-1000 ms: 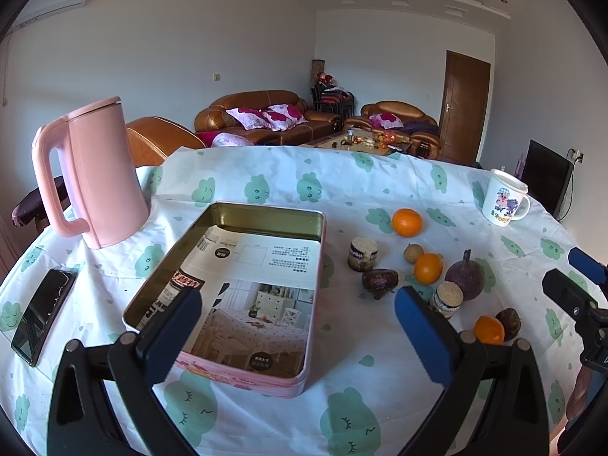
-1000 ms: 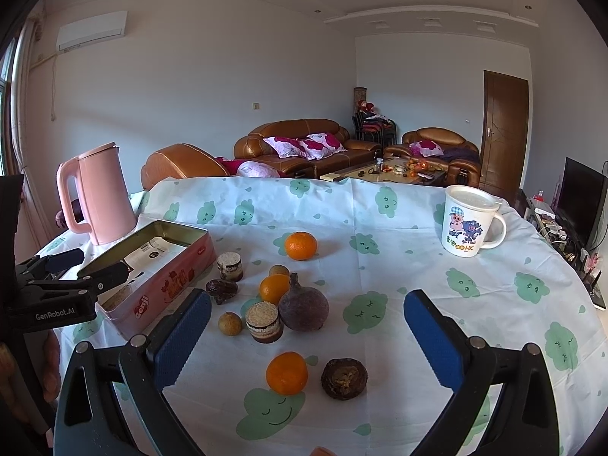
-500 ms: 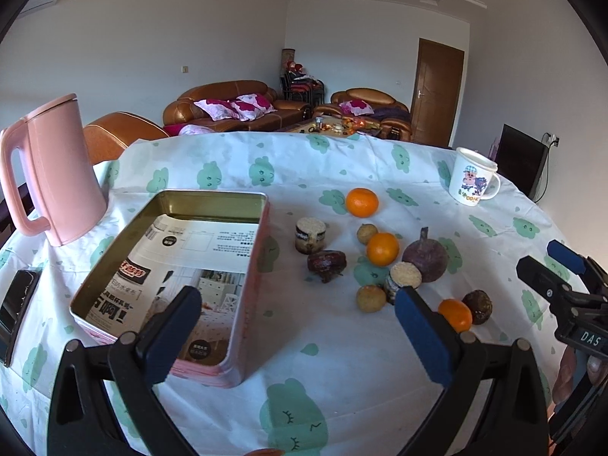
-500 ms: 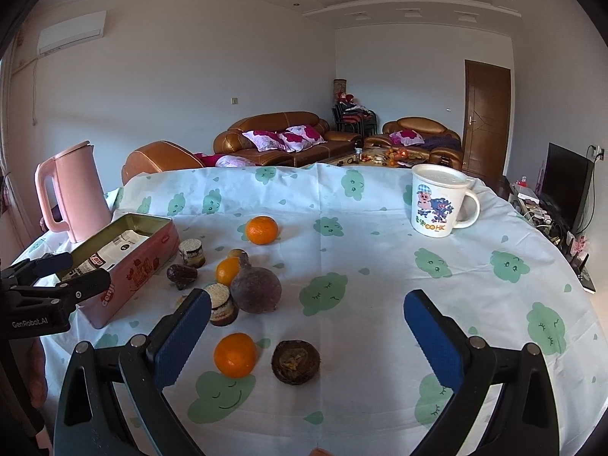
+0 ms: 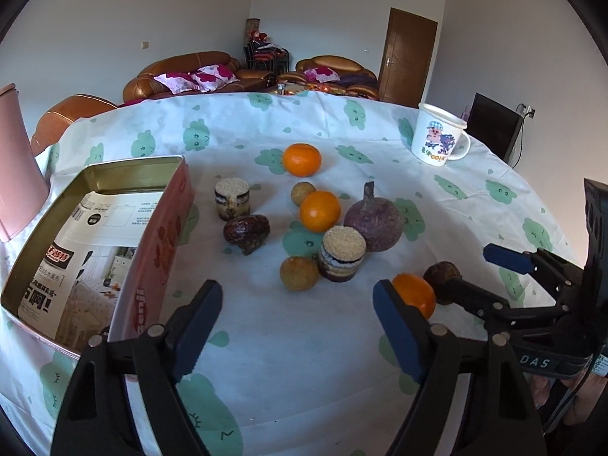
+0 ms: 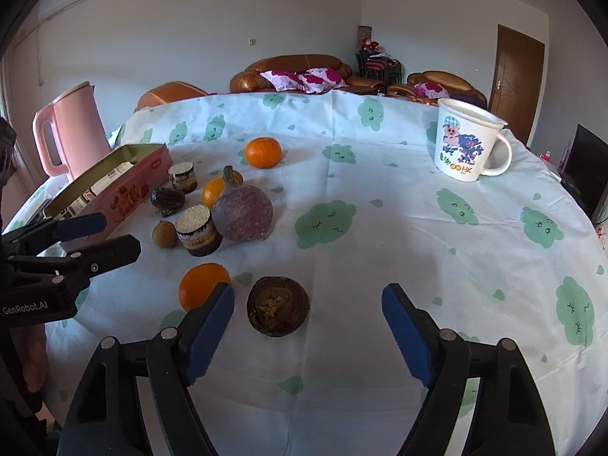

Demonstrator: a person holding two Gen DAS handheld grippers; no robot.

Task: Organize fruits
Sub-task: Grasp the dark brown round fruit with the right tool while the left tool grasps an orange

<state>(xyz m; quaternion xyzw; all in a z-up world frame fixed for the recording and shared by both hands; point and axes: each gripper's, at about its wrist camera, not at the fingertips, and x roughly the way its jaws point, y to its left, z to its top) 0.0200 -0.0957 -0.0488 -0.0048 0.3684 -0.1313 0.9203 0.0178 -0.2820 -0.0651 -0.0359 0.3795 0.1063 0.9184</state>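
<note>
Hovering over the scattered fruit, both grippers are standing apart with nothing between their pads.

Jaws on the left gripper (image 5: 298,328) have just been closing partway and are gripping nothing, poised above bare tablecloth (image 5: 266,342) just beside the open pink tin (image 5: 152,235). Those of the right gripper (image 6: 307,332) have likewise been narrowing, empty, with a dark brown round fruit (image 6: 278,311) sitting on the cloth just ahead between them and an orange (image 6: 201,285) lying just beyond its left pad. Further off, a purple fruit (image 6: 243,212), two layered snack rounds (image 5: 342,252), small brown fruits, and two more oranges (image 5: 302,159) are lying loose outside the tin. Near the far edge, a cartoon mug (image 6: 465,140) is standing upright.
</note>
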